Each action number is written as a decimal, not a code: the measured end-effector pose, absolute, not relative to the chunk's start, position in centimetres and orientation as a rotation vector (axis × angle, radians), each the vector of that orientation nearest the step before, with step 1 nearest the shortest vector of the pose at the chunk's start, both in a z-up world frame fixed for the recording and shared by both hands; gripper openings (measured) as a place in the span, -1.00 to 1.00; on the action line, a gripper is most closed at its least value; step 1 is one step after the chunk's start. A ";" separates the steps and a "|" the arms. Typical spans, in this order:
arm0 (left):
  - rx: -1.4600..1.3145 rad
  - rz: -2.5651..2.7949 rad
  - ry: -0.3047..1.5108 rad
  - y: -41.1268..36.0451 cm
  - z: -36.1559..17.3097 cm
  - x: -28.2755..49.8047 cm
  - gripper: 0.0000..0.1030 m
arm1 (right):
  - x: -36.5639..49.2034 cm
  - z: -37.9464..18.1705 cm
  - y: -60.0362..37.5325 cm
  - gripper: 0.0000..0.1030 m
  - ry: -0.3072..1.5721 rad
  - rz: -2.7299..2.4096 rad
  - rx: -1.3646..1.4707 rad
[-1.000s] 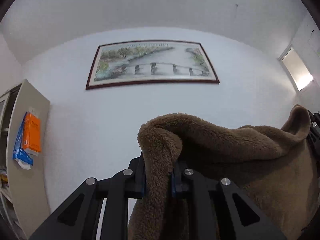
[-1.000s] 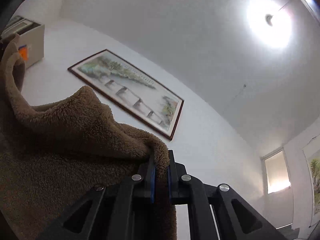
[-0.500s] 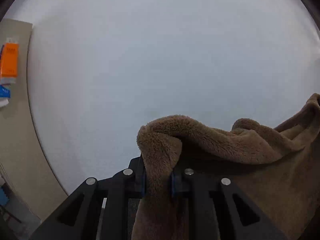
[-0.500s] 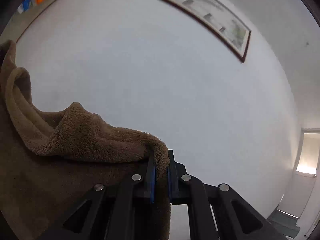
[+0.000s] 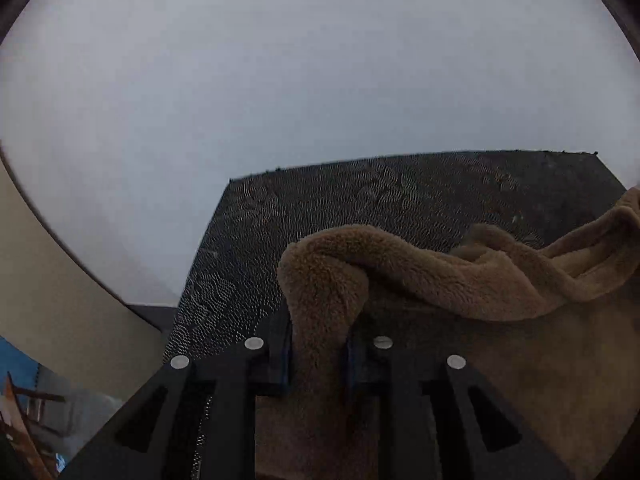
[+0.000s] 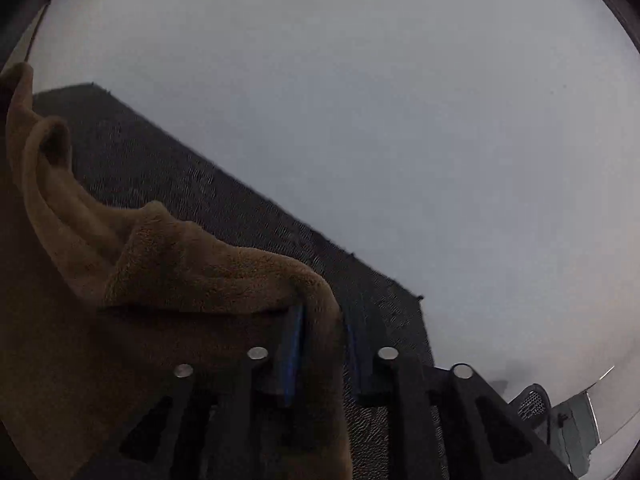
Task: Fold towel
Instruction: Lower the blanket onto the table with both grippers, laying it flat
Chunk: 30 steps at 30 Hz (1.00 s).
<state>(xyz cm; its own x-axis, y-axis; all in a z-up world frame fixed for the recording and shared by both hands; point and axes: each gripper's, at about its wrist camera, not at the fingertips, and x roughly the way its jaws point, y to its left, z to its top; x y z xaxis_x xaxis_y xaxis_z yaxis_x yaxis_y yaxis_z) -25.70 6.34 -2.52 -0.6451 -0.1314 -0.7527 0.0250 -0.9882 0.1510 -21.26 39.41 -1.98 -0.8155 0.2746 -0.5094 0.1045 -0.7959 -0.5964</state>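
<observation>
A fluffy brown towel [image 5: 460, 280] hangs between both grippers, just above a black textured table top [image 5: 360, 192]. My left gripper [image 5: 318, 336] has one towel corner filling the gap between its blue pads; its jaws are opening, but the pads still touch the cloth. In the right wrist view the towel [image 6: 200, 268] drapes over from the left. My right gripper [image 6: 322, 332] has its jaws opening, and the other corner hangs loosely between them, clear of the right pad. The table [image 6: 160, 160] lies below and beyond it.
A plain white wall [image 5: 280, 60] stands behind the table's far edge. A beige cabinet side [image 5: 40, 280] stands to the left of the table. A dark mesh chair [image 6: 532, 400] shows beyond the table's right corner.
Both views have swung down from the wall and framed picture to the black table, with the towel lowered toward it. The right jaws have parted from their tight grip; the left gap widened slightly.
</observation>
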 end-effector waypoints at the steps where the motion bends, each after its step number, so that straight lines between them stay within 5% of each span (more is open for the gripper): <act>1: 1.327 -2.739 -0.169 6.0 -3.4 -26.1 -0.21 | -21.5 -2.6 39.7 0.27 -0.960 2.741 -0.954; 2: 1.356 -2.720 -0.141 5.4 -4.0 -26.3 -0.18 | -21.6 -3.3 39.9 0.67 -0.953 2.740 -0.990; 7: 1.377 -2.693 0.011 2.8 -4.2 -26.7 0.26 | -20.2 -2.4 42.0 0.70 -0.773 2.816 -0.974; 13: 1.372 -2.658 0.028 2.5 -4.3 -27.1 0.51 | -21.8 1.0 39.9 0.70 -0.664 3.044 -1.164; 20: 1.384 -2.658 0.010 3.0 -4.3 -27.0 0.56 | -25.5 -1.7 33.8 0.70 -0.429 3.189 -1.767; 23: 1.391 -2.668 0.107 2.0 -4.3 -26.8 0.56 | -28.2 -3.1 32.0 0.70 -0.491 3.090 -1.684; 30: 1.375 -2.683 0.351 -0.4 -4.3 -26.2 0.56 | -35.7 -4.9 31.6 0.70 -0.307 2.999 -1.534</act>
<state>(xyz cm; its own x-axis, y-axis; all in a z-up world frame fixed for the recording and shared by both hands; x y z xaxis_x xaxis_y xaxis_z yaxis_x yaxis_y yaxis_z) -26.20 -0.43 -4.30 -0.5853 0.0106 -0.8107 0.1983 -0.9677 -0.1559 -35.71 31.60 -4.87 -0.5656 -0.1305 -0.8143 0.2926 -0.9549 -0.0502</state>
